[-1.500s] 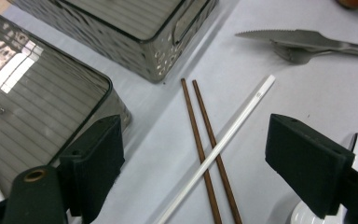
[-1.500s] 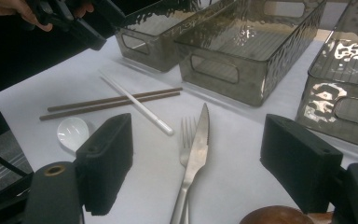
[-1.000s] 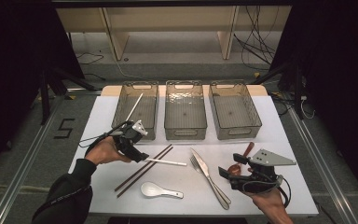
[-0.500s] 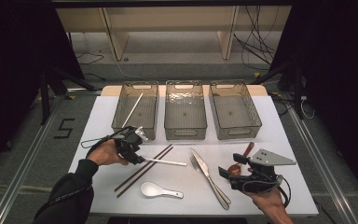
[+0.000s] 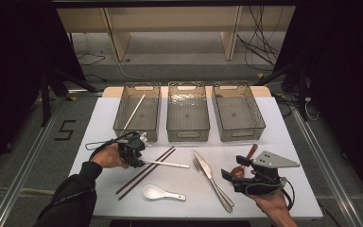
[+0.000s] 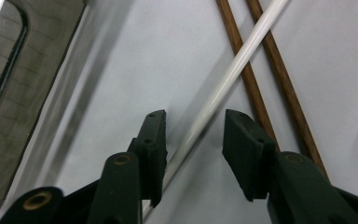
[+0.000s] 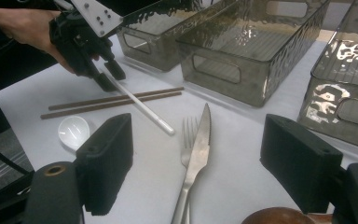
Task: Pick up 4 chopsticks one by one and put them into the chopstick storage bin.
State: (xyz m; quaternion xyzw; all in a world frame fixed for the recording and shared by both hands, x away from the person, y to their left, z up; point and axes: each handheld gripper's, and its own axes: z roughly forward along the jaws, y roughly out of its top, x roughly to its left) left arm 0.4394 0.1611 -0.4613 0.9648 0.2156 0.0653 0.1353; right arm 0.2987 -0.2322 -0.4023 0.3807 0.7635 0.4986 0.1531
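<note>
A white chopstick [image 5: 166, 164] [image 6: 228, 79] [image 7: 140, 107] lies on the white table, crossing a pair of brown chopsticks [image 5: 144, 172] [image 6: 261, 93] [image 7: 112, 102]. My left gripper [image 5: 139, 161] [image 6: 193, 128] [image 7: 107, 77] is down at the chopstick's left end. Its jaws have just been closing and stand on either side of the chopstick, with a small gap left at each pad. My right gripper [image 5: 233, 168] [image 7: 198, 135] rests open at the front right, with nothing between its jaws.
Three clear bins stand in a row at the back: left [image 5: 123, 128], holding another white chopstick [image 5: 134, 112], middle [image 5: 187, 135] and right [image 5: 239, 135]. A knife [image 5: 207, 171] [image 7: 198, 154], a fork [image 5: 216, 189], a white spoon [image 5: 156, 191] [image 7: 73, 129] and a brown wooden spoon [image 5: 251, 152] lie in front.
My left gripper has sunk onto the white chopstick's end and its jaws have narrowed around it. The right gripper has stayed put.
</note>
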